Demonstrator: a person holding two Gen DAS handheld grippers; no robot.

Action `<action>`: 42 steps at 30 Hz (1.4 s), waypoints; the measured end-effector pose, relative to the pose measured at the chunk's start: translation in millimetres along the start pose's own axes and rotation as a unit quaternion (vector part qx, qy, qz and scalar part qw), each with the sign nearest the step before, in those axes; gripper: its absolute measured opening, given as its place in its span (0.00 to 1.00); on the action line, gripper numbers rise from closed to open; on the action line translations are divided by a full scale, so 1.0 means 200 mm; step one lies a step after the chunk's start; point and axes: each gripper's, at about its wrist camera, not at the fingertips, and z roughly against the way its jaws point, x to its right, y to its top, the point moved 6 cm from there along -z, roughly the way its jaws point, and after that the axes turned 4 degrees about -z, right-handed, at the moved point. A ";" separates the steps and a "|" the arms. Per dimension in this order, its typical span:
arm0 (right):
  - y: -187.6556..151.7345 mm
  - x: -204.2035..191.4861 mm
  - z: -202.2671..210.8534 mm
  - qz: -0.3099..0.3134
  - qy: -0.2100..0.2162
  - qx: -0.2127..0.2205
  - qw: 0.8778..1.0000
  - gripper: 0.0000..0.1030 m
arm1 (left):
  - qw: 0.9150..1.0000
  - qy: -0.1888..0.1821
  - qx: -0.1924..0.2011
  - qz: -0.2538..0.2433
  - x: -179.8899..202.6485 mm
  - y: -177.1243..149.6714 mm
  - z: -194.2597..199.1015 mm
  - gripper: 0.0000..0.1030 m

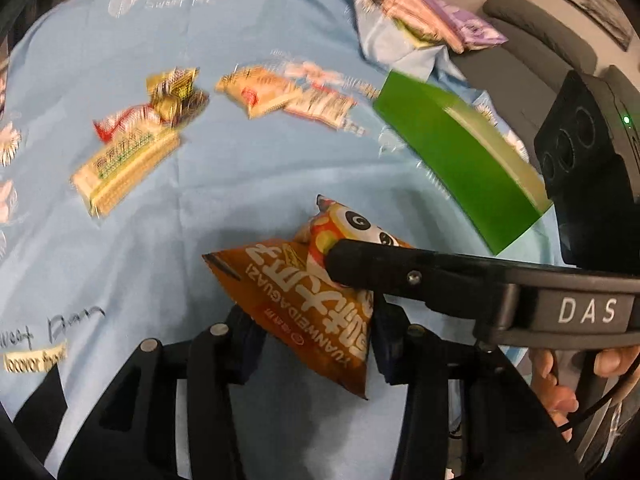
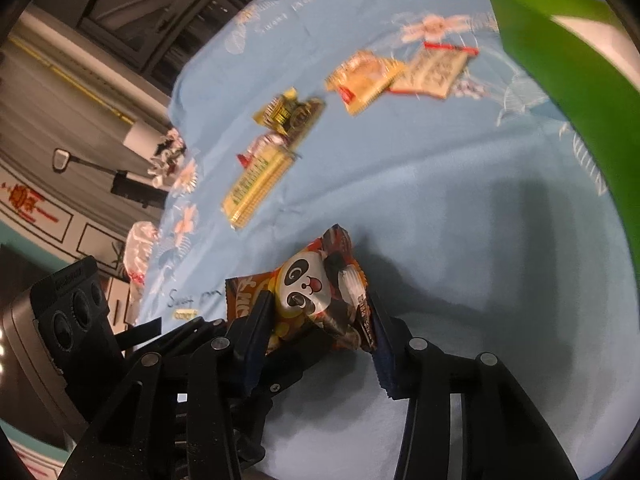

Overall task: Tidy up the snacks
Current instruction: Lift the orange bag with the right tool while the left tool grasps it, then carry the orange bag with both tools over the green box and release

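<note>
- On the pale blue cloth (image 1: 240, 184), at the far left near my left gripper, I read handwritten-style print "Sweet" and a yellow tag below it whose words are too smeared to make out.
- Further up on the left lies a long cream-and-yellow wafer pack (image 1: 124, 168), its green lettering blurred, with a red-and-white wrapper (image 1: 124, 120) and a gold-and-dark sachet (image 1: 176, 94) just beside it.
- At centre, an orange-cream packet (image 1: 256, 90) overlaps a white packet with red edging (image 1: 320, 106); their print is unreadable.
- Close in front, my left gripper (image 1: 310, 342) pinches the lower end of an orange snack bag (image 1: 304, 300), jaws pressed on it from both sides. I read "XUANWEIDAGUAZI" on it, upside down, beside big white characters.
- A second pouch, the panda snack bag (image 2: 308, 292), lies touching the orange one. My right gripper (image 2: 316, 316) has its jaws closed on the panda bag's sides; the cartoon panda face shows, and its orange letters are cut off.
- In the left wrist view my right gripper's finger (image 1: 380, 268) reaches across onto the panda bag, and its body carries the white letters "DAS".
- To the right, a green box (image 1: 460, 160) stands open on the cloth, well apart from the bags.
- Behind it, pink and purple packs (image 1: 432, 20) are heaped, labels blurred.
- Far right, my hand (image 1: 560, 384) wraps the handle.
</note>
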 end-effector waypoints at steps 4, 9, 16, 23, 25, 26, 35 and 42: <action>0.05 -0.03 0.12 0.013 0.006 0.041 0.999 0.46 | 1.000 -0.004 0.029 -0.008 0.07 0.09 0.05 0.43; 0.12 0.02 0.33 0.003 -0.001 0.090 0.996 0.46 | 0.997 -0.003 0.053 -0.056 0.29 0.21 0.05 0.43; 0.25 0.23 0.67 -0.016 -0.032 0.150 0.988 0.46 | 0.991 -0.044 0.048 -0.114 0.65 0.47 -0.08 0.43; 0.57 0.56 0.88 -0.061 -0.060 0.179 0.980 0.46 | 0.984 -0.062 -0.017 -0.168 0.94 0.83 -0.42 0.44; 0.65 0.65 0.88 -0.074 -0.069 0.169 0.980 0.46 | 0.983 -0.063 -0.047 -0.168 0.98 0.89 -0.53 0.44; 0.70 0.71 0.87 -0.085 -0.076 0.160 0.980 0.46 | 0.983 -0.064 -0.067 -0.160 0.99 0.93 -0.61 0.44; 0.84 1.00 0.67 -0.130 -0.121 0.104 0.979 0.46 | 0.978 0.008 -0.131 -0.162 1.03 0.92 -0.94 0.44; 0.76 1.01 0.70 -0.164 -0.125 0.100 0.973 0.54 | 0.979 0.027 -0.111 -0.168 0.97 0.88 -0.81 0.77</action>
